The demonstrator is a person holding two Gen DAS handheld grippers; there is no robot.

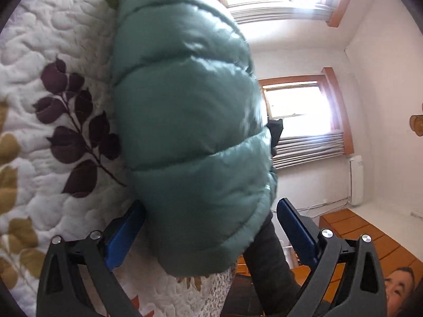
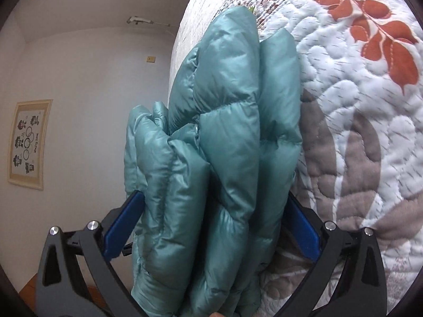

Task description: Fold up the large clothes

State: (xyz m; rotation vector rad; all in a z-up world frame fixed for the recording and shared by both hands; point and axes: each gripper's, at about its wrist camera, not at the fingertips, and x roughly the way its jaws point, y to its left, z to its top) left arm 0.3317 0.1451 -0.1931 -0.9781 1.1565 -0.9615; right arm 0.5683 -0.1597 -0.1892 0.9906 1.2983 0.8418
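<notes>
The teal puffer jacket [image 1: 190,121] lies bunched on a quilted bedspread [image 1: 53,52], its padded sections stacked in thick rolls. In the right wrist view the jacket [image 2: 224,145] shows several layers folded against each other, standing on edge beside the bedspread [image 2: 357,132], which carries orange and grey leaf prints.

The left tool [image 1: 210,214] has its blue pads spread wide. The jacket's lower end sits between them, close against the left pad, while a clear gap separates it from the right pad, so the tool is open and not clamping the fabric. A dark sleeve or lining [image 1: 272,264] hangs below the jacket near the right pad.

The right tool [image 2: 215,206] has its blue pads on either side of the thick bundle of jacket layers. Both pads press against the fabric, so it grips the bundle, though the bulk keeps the pads far apart.

Further out, the left wrist view shows two wood-framed windows [image 1: 298,108] with bright light, a white wall and an orange wooden floor [image 1: 357,232]. The right wrist view shows a framed picture [image 2: 29,142] on a white wall.
</notes>
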